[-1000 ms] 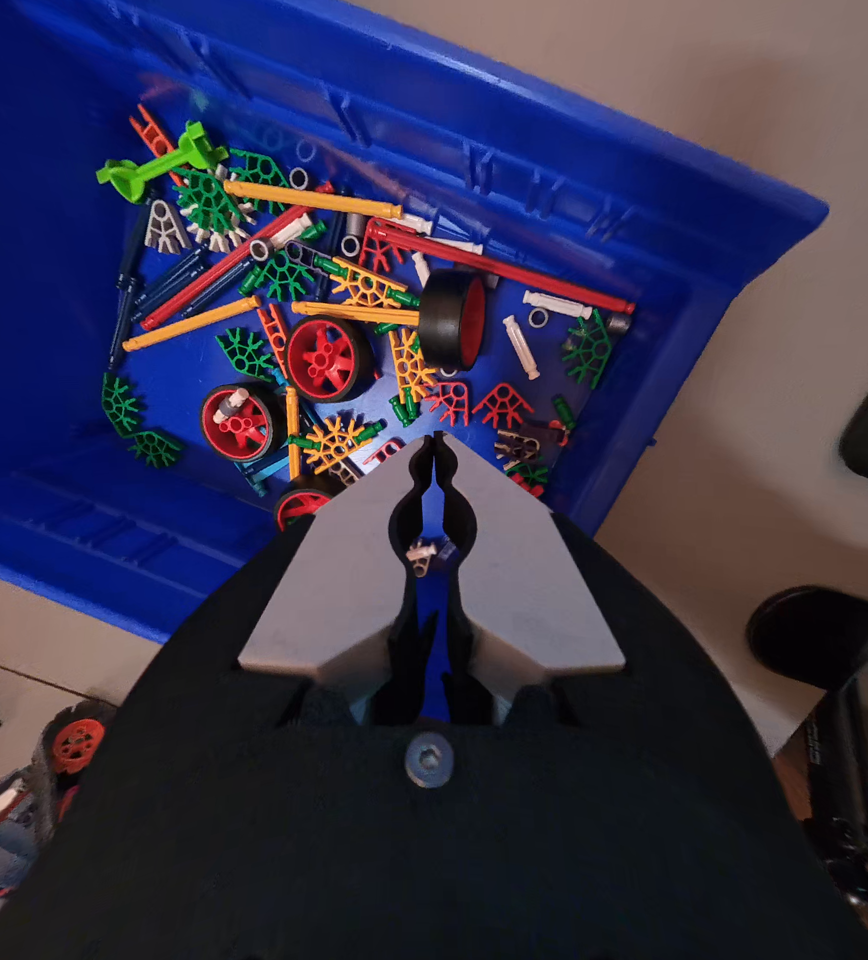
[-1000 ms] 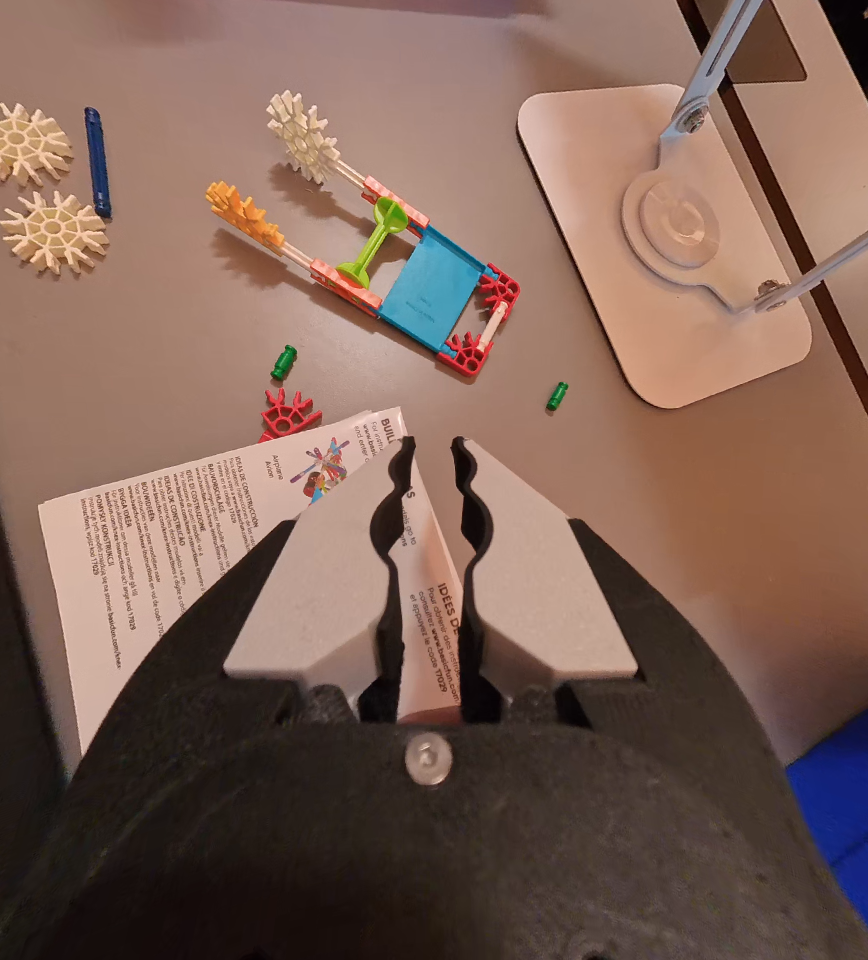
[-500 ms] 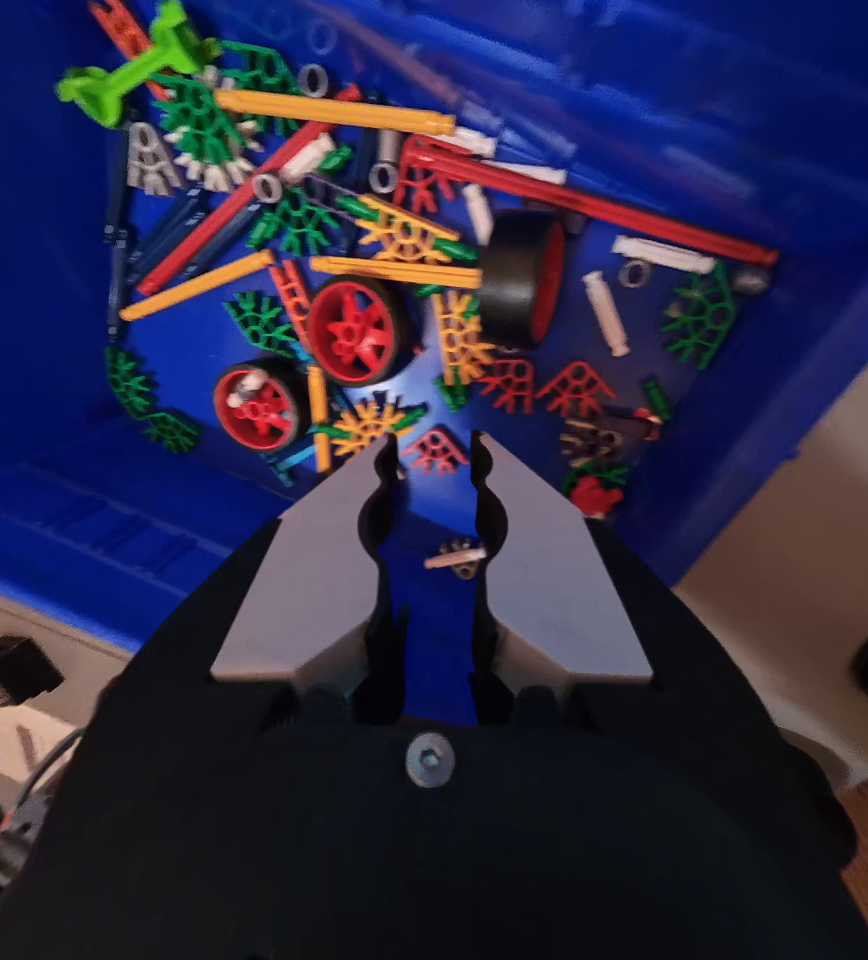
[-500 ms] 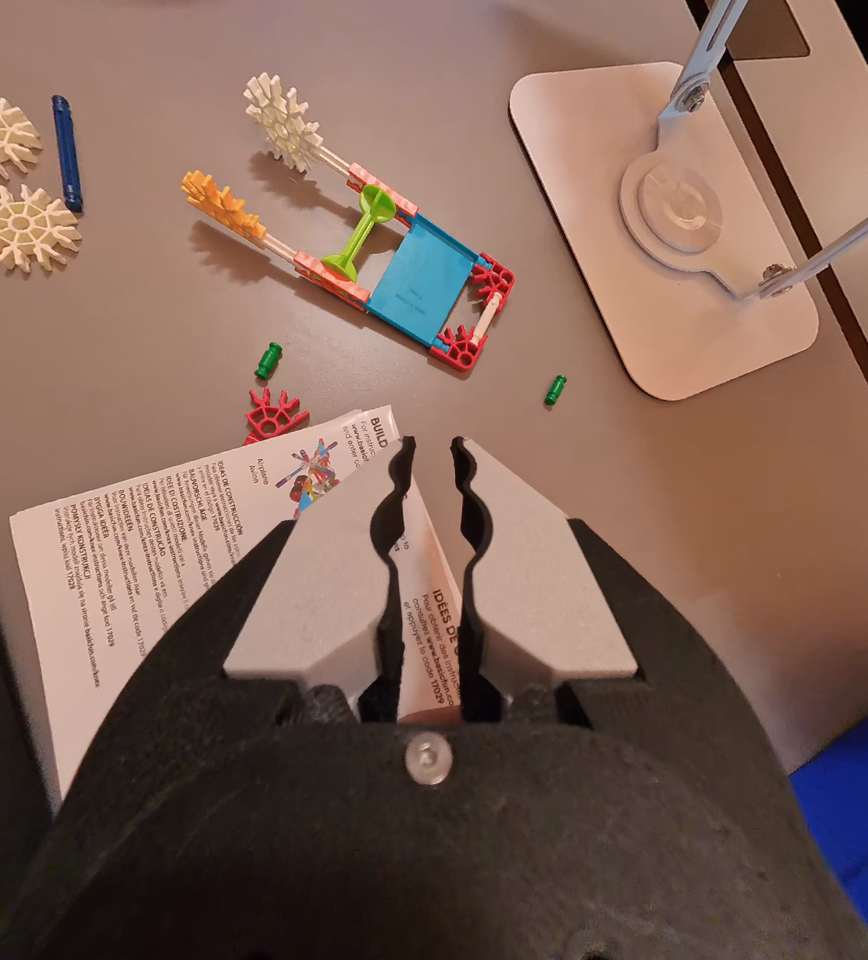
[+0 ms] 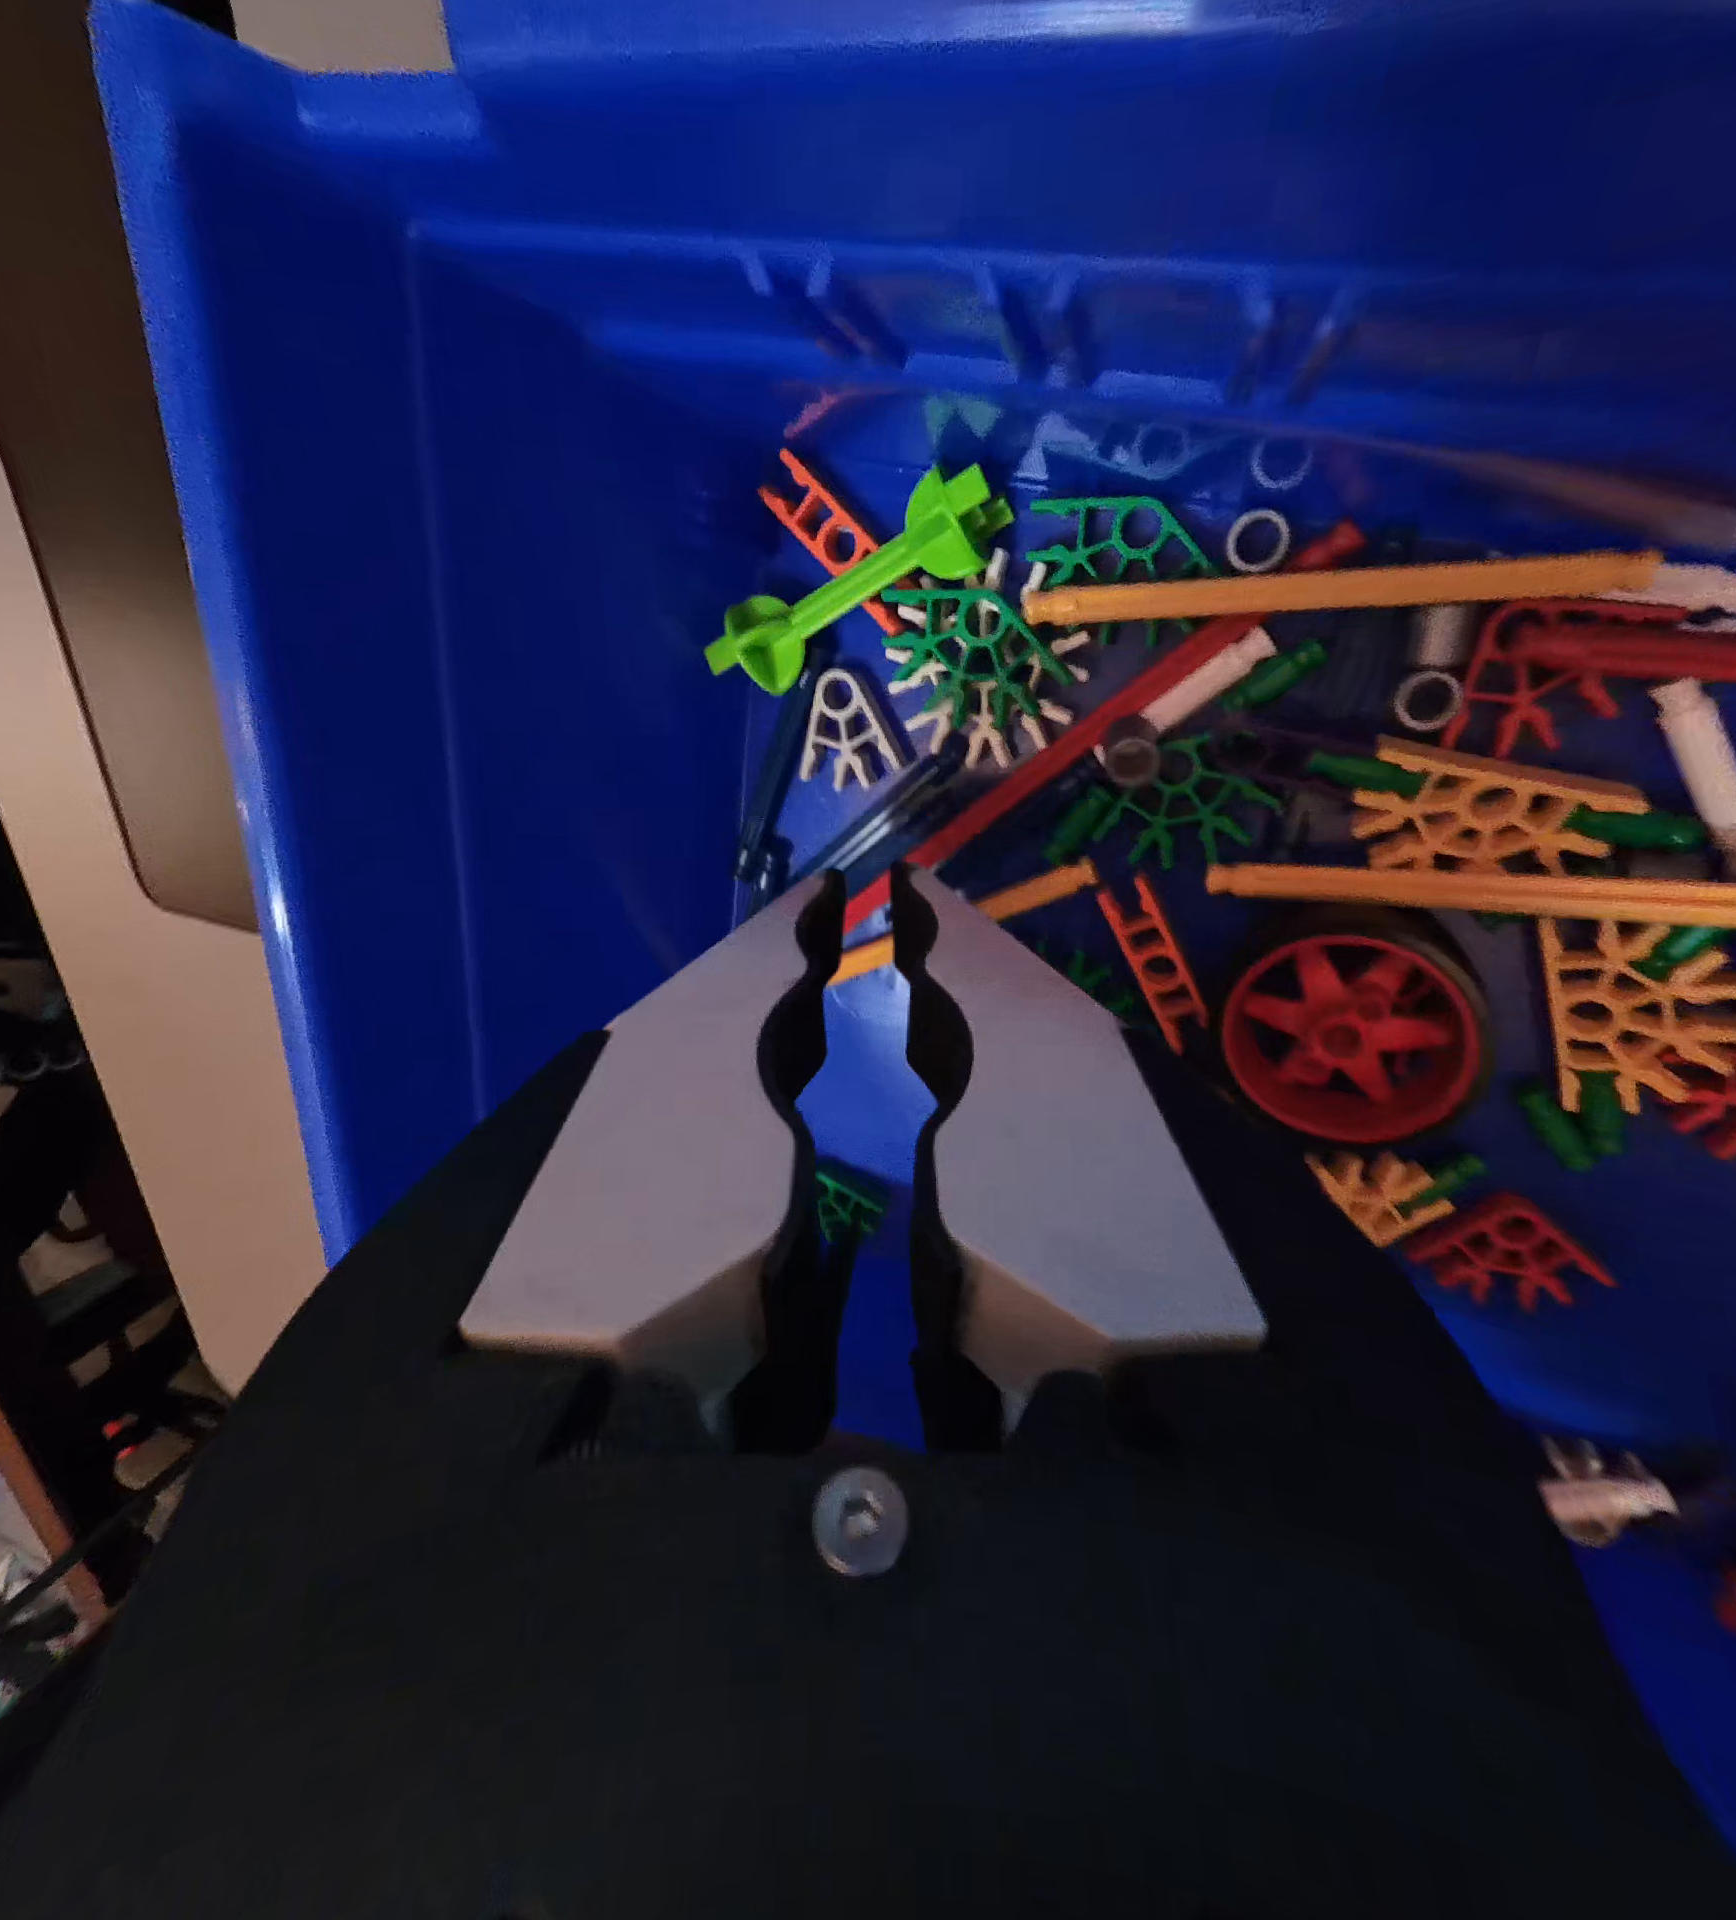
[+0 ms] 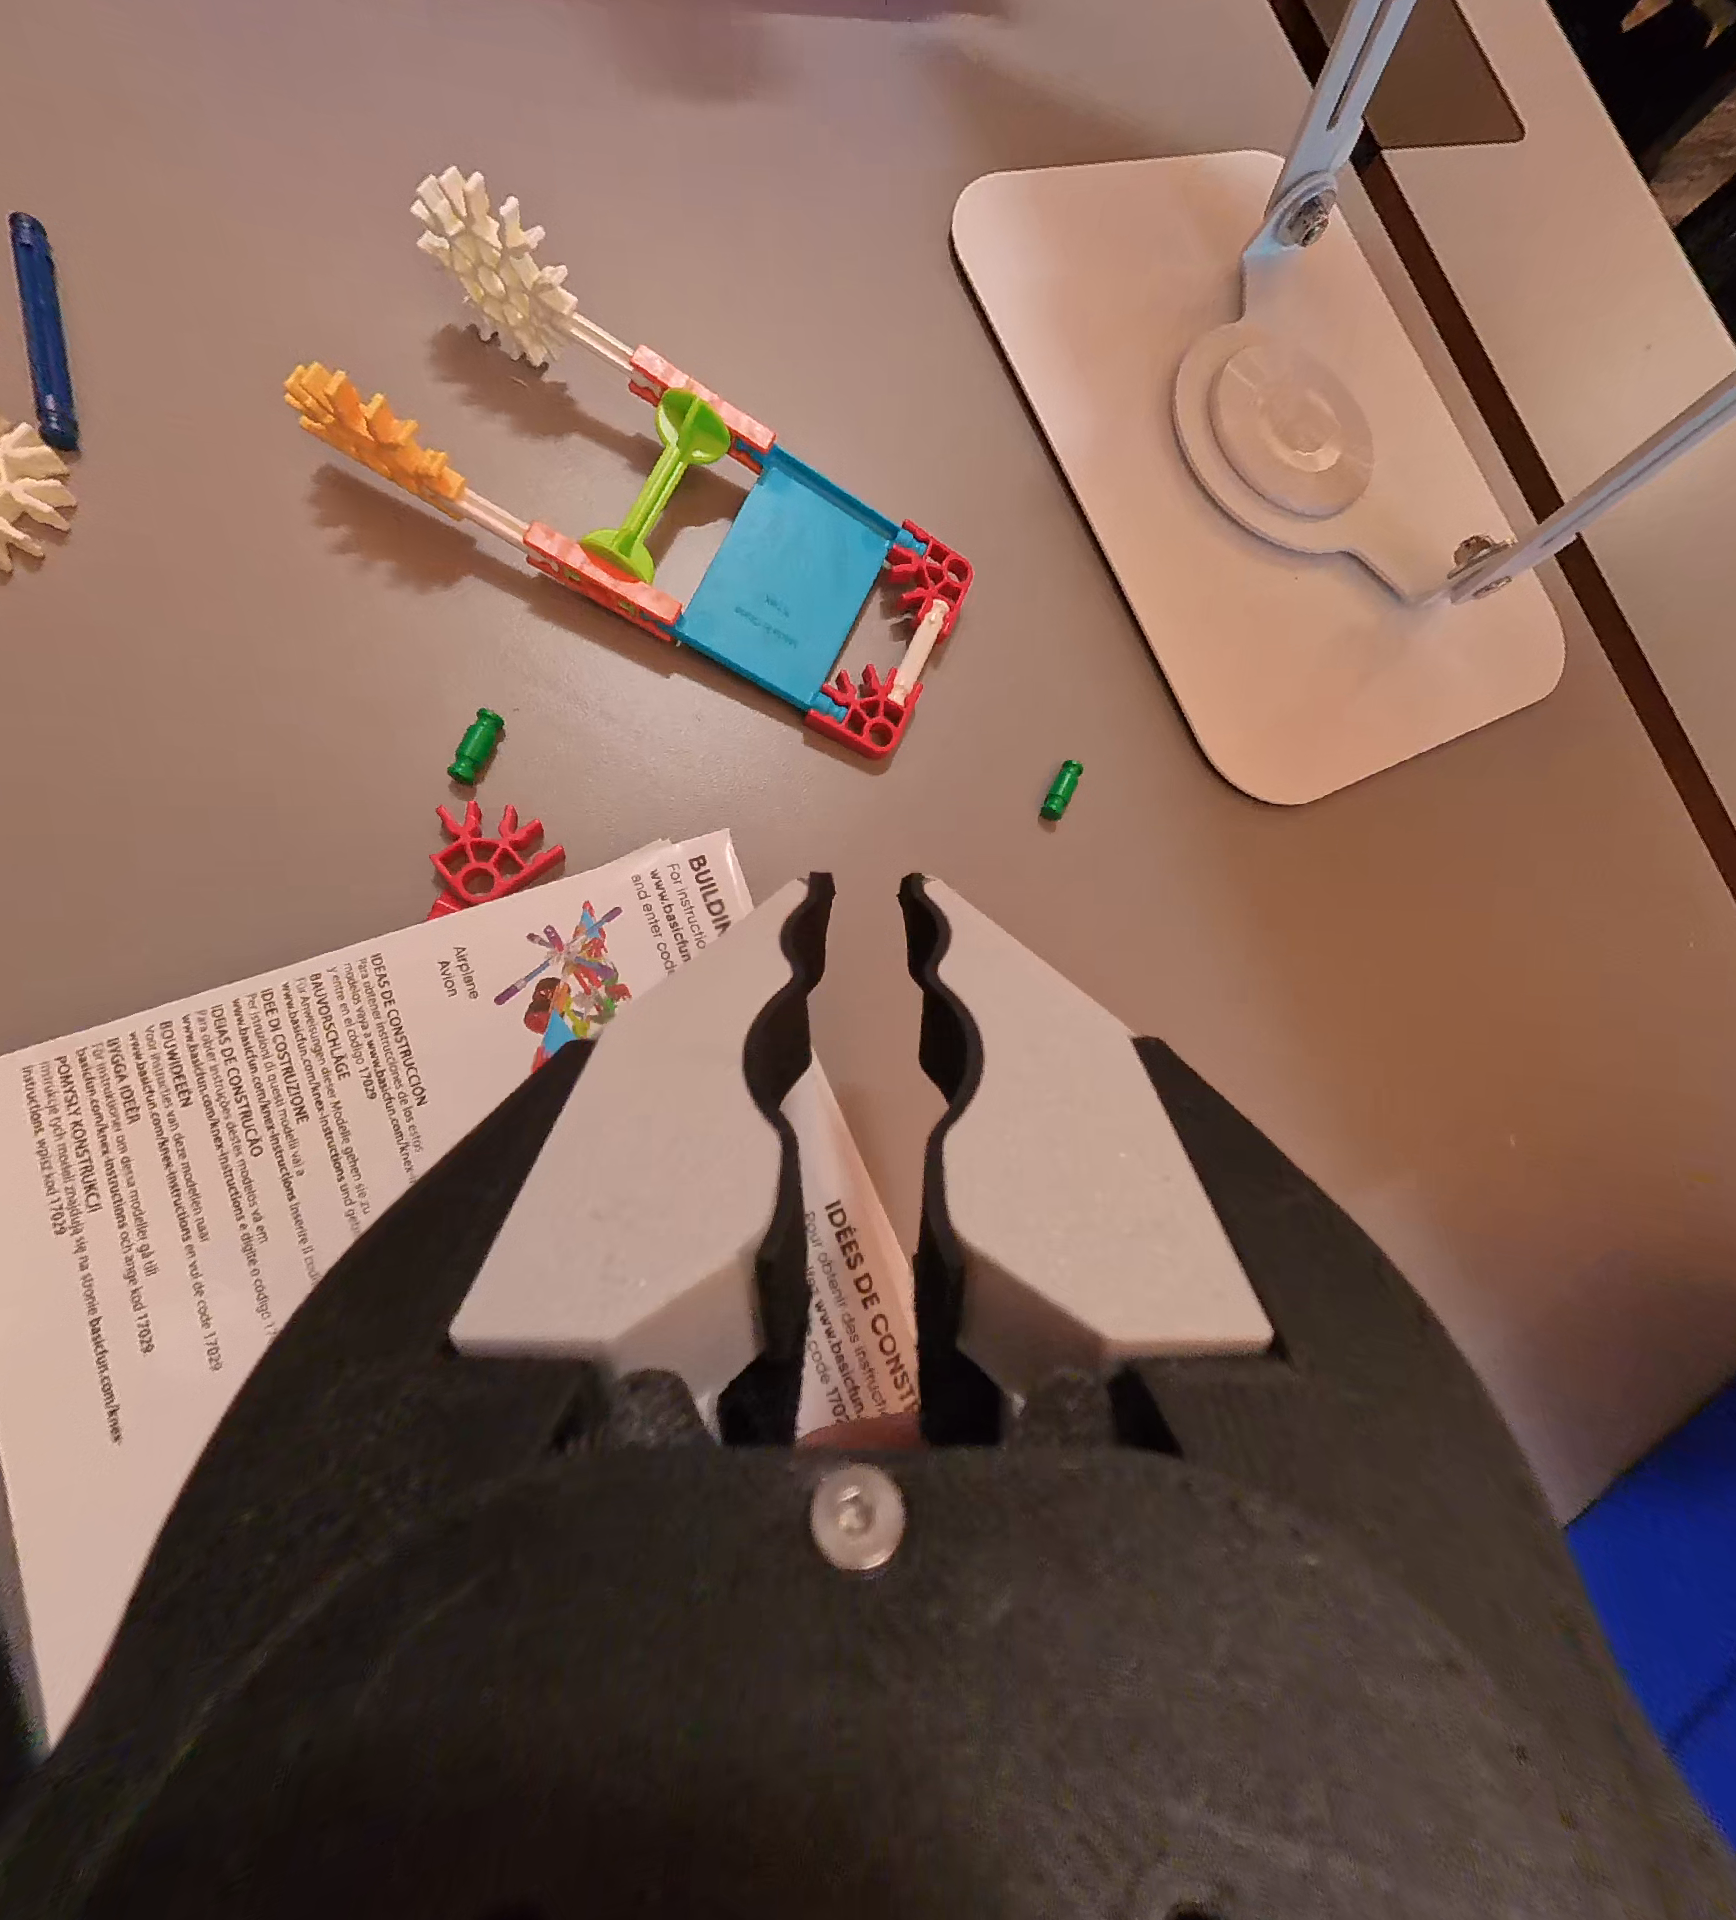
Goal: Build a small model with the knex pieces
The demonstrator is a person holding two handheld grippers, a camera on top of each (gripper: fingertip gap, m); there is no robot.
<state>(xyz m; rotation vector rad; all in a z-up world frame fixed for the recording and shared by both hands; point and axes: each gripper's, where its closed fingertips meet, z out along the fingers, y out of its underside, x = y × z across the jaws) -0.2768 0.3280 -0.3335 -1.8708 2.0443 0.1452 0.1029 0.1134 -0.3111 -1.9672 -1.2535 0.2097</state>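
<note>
The left gripper [image 5: 861,883] hangs inside the blue bin [image 5: 531,520], its jaws a narrow gap apart and holding nothing; the tips sit over the ends of a red rod [image 5: 1082,748] and dark blue rods [image 5: 895,805] at frame centre. A lime green spool piece [image 5: 853,582] lies above them, a red wheel [image 5: 1347,1034] to the right, among green and yellow connectors.

The right gripper [image 6: 861,888] hovers above the desk [image 6: 1207,987], jaws slightly parted and empty, over the corner of a printed instruction leaflet [image 6: 220,1143]. Beyond it, centre frame, lies a small assembled model with a blue panel [image 6: 786,582]; loose green pegs [image 6: 474,743], a red connector [image 6: 490,847] and a lamp base [image 6: 1134,364] lie around.
</note>
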